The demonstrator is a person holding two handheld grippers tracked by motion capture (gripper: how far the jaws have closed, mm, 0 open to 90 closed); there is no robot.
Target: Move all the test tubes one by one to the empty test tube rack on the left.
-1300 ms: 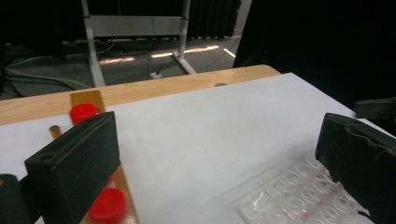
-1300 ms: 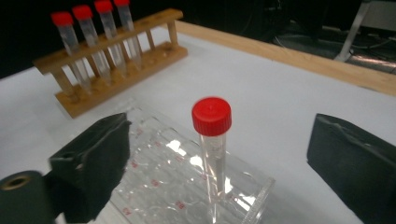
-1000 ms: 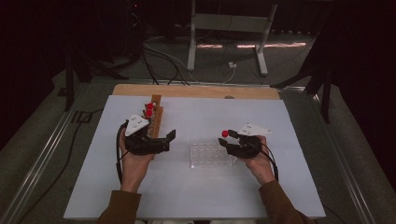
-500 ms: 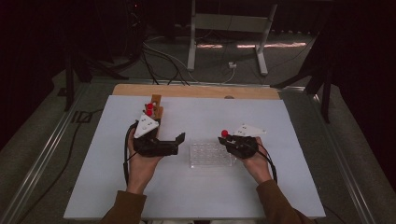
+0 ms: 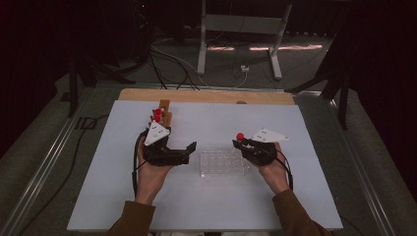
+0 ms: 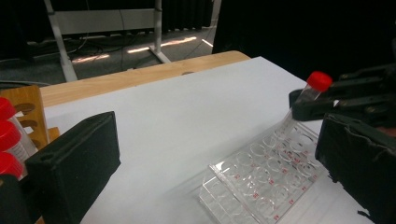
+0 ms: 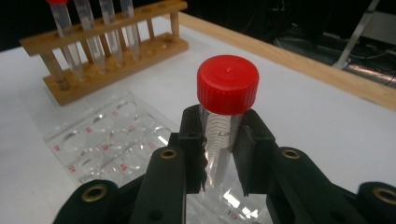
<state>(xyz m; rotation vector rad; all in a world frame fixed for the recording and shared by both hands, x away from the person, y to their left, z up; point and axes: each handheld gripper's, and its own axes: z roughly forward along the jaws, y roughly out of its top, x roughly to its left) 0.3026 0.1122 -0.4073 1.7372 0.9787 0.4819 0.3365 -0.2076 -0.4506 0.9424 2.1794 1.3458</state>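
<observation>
Red-capped tube (image 7: 226, 112) stands upright between the jaws of the right gripper (image 7: 219, 158), which has just clamped shut on its clear, ridged body below the cap. In the high view this gripper (image 5: 244, 146) sits in the person's right hand at the right edge of a clear well plate (image 5: 222, 162) lying flat on the white table (image 5: 295, 196), with the tube over the plate's right end. Left of the plate, the left gripper (image 5: 189, 151) rests in the left hand with its jaws spread wide and nothing between them. Farther back on the left stands a wooden rack (image 5: 164, 114) holding more red-capped tubes (image 7: 95, 28) upright.
</observation>
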